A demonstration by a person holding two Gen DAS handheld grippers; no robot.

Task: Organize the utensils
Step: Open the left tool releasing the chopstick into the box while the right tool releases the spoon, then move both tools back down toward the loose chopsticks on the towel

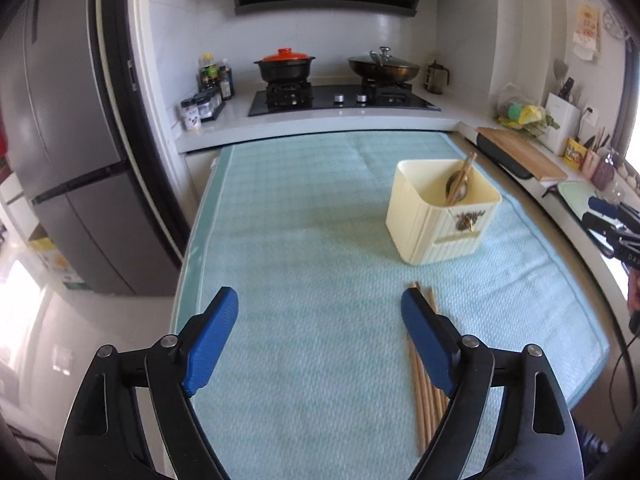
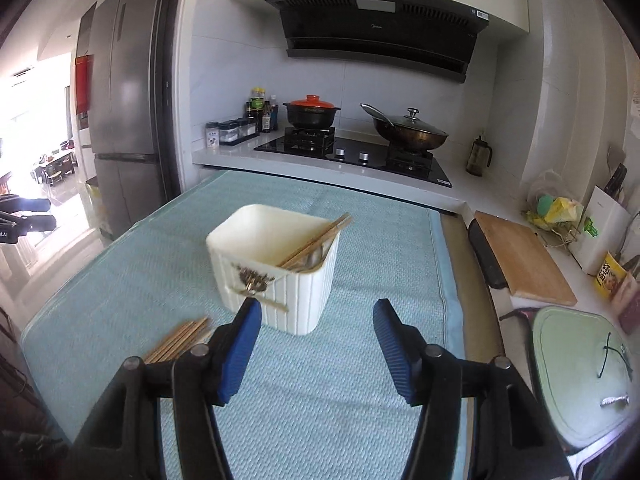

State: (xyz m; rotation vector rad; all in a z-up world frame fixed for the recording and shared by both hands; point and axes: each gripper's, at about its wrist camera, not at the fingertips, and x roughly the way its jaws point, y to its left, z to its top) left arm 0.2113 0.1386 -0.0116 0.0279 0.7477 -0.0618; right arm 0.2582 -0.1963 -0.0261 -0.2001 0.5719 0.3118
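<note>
1. While my left claw (image 1: pixel 320 328) and right claw (image 2: pixel 318 340) gaped empty, the loose chopsticks (image 1: pixel 426 384) lay near the cream box (image 1: pixel 440 216).
2. They pointed at the box, beside my left claw, my nearer one.

Pale turquoise waffle-weave cloth (image 1: pixel 320 240) covers the tabletop. At two o'clock, a cream ribbed holder (image 1: pixel 436 220) bears a brown floral emblem. Tan wooden chopsticks (image 1: pixel 426 392). Blue-padded black tools.
</note>
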